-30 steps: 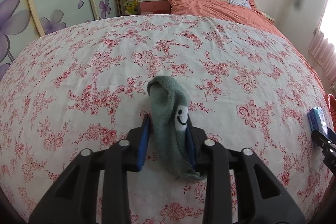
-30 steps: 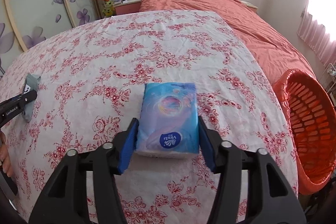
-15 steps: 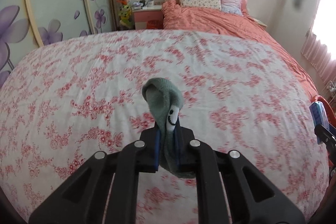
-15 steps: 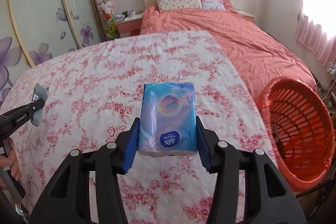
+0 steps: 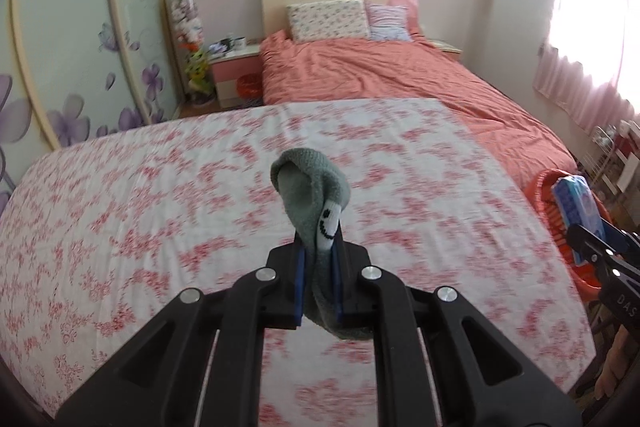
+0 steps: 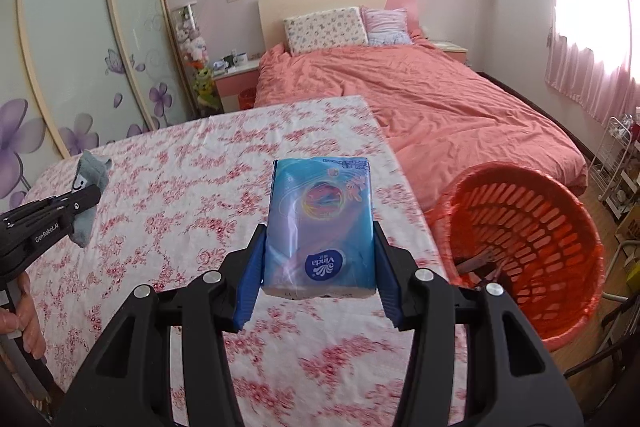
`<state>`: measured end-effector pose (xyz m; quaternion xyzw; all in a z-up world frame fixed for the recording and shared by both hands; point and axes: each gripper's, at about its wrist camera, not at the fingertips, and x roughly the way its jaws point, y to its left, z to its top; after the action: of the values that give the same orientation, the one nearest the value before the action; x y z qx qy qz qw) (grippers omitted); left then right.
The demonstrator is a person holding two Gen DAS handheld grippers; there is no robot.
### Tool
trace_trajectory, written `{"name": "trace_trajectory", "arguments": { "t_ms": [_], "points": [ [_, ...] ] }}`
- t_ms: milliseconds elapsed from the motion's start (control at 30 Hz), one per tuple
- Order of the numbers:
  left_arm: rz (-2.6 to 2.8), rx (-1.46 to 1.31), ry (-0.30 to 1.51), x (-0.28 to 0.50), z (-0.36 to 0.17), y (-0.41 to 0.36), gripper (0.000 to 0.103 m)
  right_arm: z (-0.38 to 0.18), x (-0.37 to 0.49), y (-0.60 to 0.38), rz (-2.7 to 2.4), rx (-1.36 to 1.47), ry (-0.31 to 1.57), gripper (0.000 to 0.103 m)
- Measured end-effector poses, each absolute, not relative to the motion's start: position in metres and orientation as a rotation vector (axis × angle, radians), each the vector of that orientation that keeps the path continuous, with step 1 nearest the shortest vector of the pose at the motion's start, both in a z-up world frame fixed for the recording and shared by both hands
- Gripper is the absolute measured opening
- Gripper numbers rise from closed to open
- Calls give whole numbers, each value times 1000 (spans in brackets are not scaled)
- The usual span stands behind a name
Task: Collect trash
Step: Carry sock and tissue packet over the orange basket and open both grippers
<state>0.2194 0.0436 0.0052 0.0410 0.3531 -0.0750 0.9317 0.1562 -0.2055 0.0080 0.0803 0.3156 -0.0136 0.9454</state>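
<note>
Both grippers have risen off the floral cloth since a second ago, carrying their loads higher, and the basket has come further into the right wrist view. The floral table spreads beneath, the salmon bed behind its far edge. The orange basket stands just off the table's right edge, holding what may be dark scraps. The right gripper is clamped wide on the blue tissue pack, held above the table's right side. The left gripper is pinched nearly closed on the grey sock, above the table's middle.
</note>
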Motion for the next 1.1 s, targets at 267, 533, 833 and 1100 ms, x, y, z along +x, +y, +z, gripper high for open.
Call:
{"name": "trace_trajectory", "arguments": {
  "t_ms": [267, 533, 833, 1100],
  "points": [
    [-246, 116, 694, 205, 19, -12, 12, 17, 137, -241, -78, 196, 602, 50],
    [-374, 133, 680, 195, 26, -75, 12, 20, 121, -285, -148, 234, 568, 50],
    [-526, 168, 658, 185, 28, -155, 12, 15, 106, -339, -237, 290, 541, 50],
    [-661, 171, 677, 182, 16, -224, 12, 6, 104, -380, -295, 349, 528, 50]
  ]
}}
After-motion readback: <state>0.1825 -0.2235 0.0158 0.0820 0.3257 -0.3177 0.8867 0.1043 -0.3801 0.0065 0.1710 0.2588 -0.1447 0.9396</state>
